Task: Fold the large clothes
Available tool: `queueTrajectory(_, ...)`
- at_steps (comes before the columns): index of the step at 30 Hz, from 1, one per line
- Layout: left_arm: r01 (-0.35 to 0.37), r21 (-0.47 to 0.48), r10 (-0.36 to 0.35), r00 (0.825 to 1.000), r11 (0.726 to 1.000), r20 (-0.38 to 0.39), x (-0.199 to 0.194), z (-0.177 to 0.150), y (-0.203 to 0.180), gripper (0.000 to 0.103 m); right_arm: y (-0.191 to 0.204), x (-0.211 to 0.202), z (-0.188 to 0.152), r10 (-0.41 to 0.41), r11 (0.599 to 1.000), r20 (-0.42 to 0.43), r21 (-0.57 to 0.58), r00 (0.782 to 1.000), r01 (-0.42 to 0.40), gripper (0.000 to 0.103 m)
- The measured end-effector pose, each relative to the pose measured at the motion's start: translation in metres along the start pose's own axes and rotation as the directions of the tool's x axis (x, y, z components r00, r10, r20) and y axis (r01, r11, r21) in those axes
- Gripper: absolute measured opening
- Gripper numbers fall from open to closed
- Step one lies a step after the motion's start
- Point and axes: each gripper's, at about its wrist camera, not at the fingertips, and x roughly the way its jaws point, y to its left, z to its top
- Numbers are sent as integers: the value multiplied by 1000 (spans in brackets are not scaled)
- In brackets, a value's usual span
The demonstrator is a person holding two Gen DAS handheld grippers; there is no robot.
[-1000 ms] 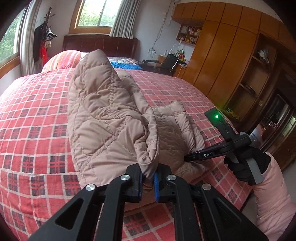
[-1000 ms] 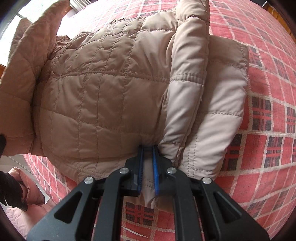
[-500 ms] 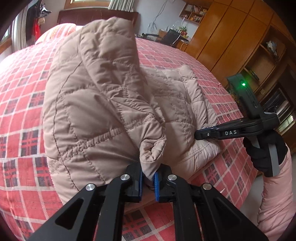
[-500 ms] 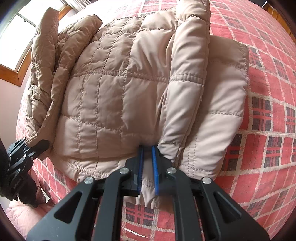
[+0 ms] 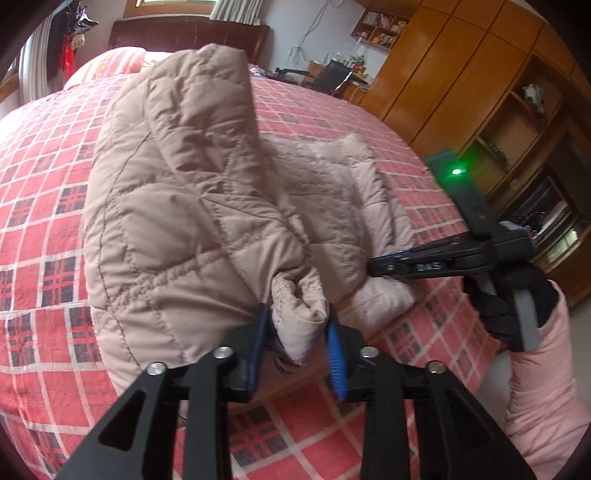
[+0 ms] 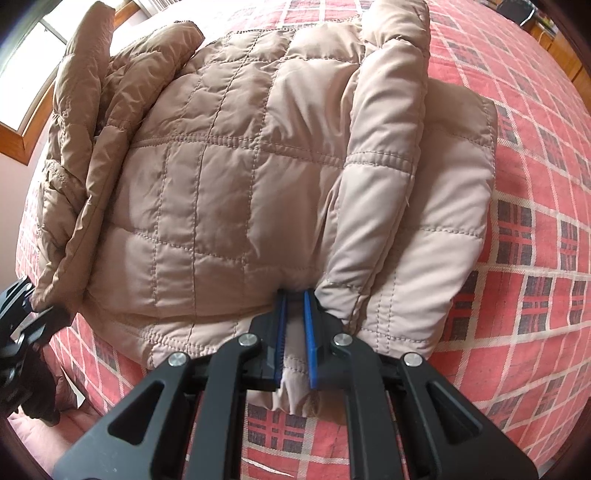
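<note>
A beige quilted jacket (image 5: 192, 192) lies folded on the red plaid bed (image 5: 44, 229). In the left wrist view, my left gripper (image 5: 297, 314) stands open, its blue pads apart on either side of a bunched fold of the jacket's edge. My right gripper (image 6: 294, 295) is shut on the jacket (image 6: 229, 177) at its near hem, beside a folded-over sleeve (image 6: 384, 155). The left wrist view shows the right gripper (image 5: 380, 264) from the side, held by a black-gloved hand (image 5: 506, 295), its tip at the jacket's right edge. The left gripper (image 6: 22, 295) shows at the far left of the right wrist view.
The bedspread (image 6: 535, 258) stretches bare to the right of the jacket. A wooden wardrobe with shelves (image 5: 480, 92) stands along the right side of the room. At the far end are a dark headboard (image 5: 192, 33) and a pillow (image 5: 110, 62). A pink sleeve (image 5: 546, 387) is at the bed's near right corner.
My left gripper carried the lifted jacket side over onto the rest and has now opened its jaws around the fold. The right gripper has stayed shut on the hem.
</note>
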Motion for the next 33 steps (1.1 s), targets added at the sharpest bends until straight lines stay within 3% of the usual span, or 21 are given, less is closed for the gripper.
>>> queueTrajectory(3,59,-43,-59,998,997,-8,-17,2,5,37,3,1,0,-2,1000,-1,-3,1000,2,8)
queueTrajectory(6,129,-75,-125,991,989,52,-54,5,15,37,1,0,0,0,1000,-3,-6,1000,0,8)
queueTrajectory(8,87,-113,-71,988,990,136,-88,10,33,38,-2,0,1,4,1000,-8,-4,1000,-4,8)
queueTrajectory(11,-80,-181,113,977,980,182,-109,21,74,42,-4,-1,2,-4,1000,-9,-7,1000,4,8)
queueTrajectory(14,-203,-218,219,974,955,55,-74,34,128,41,-2,-1,3,-15,1000,-7,-7,1000,15,8)
queueTrajectory(15,-203,-237,208,978,950,-6,-54,36,146,40,-2,0,2,-14,1000,-7,-9,1000,14,8)
queueTrajectory(16,-175,-261,168,985,949,-49,-39,37,159,33,-1,0,2,-18,1000,-7,-8,1000,18,8)
queueTrajectory(18,-126,-292,111,991,948,-69,-22,35,170,31,0,0,1,-18,1000,-4,-5,1000,18,8)
queueTrajectory(22,-192,-232,192,981,953,-23,-26,36,144,25,-1,0,1,-9,1000,-11,1,1000,9,8)
queueTrajectory(27,-373,-159,373,927,914,-32,-15,35,91,23,-3,-5,12,-28,999,-35,31,999,29,10)
queueTrajectory(29,-389,-142,389,921,910,-32,-13,35,83,19,3,-16,17,-37,999,-12,32,999,37,12)
queueTrajectory(32,-392,-122,392,920,912,-25,-13,36,77,18,17,-39,27,55,998,32,12,998,-55,17)
queueTrajectory(33,-389,-121,389,921,913,-25,-11,38,76,18,25,-46,32,77,997,45,-5,996,-77,26)
